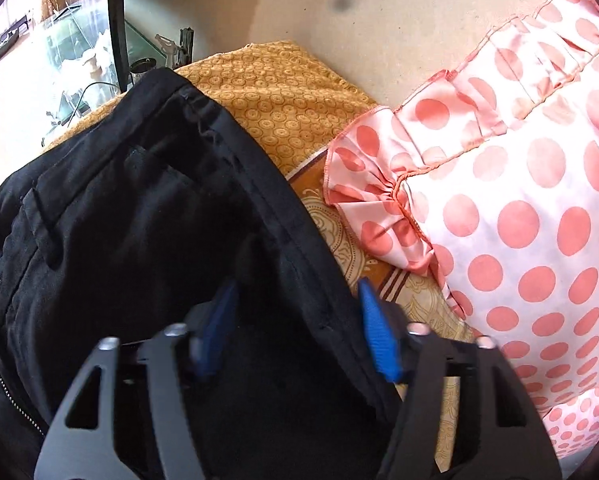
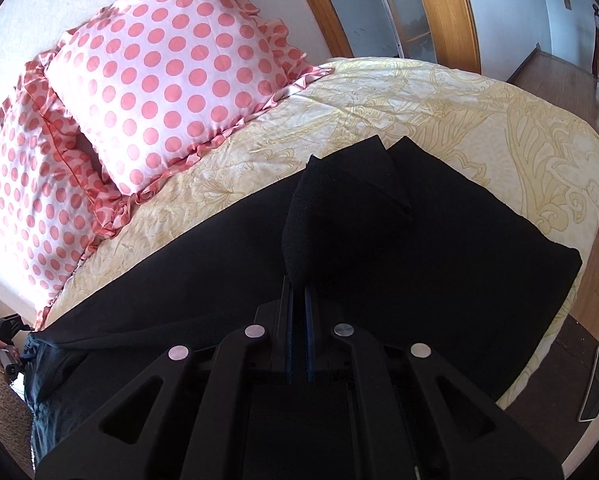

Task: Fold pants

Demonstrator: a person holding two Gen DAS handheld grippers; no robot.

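Observation:
Black pants (image 2: 379,240) lie spread across the yellow patterned bedspread (image 2: 439,96). My right gripper (image 2: 298,296) is shut on a raised fold of the pants' leg end, lifting it above the rest. In the left wrist view the waist end of the pants (image 1: 139,220), with a pocket and a zip, fills the left. My left gripper (image 1: 295,300) is open, its blue fingertips (image 1: 373,312) astride the pants' seamed edge; the fabric lies between the jaws.
Two pink polka-dot pillows (image 2: 171,80) (image 1: 519,200) lie at the bed's head. An orange patterned cloth (image 1: 275,92) lies beyond the waist. A phone (image 2: 597,380) lies on the wooden floor at the right. A glass table (image 1: 71,40) stands beyond the bed.

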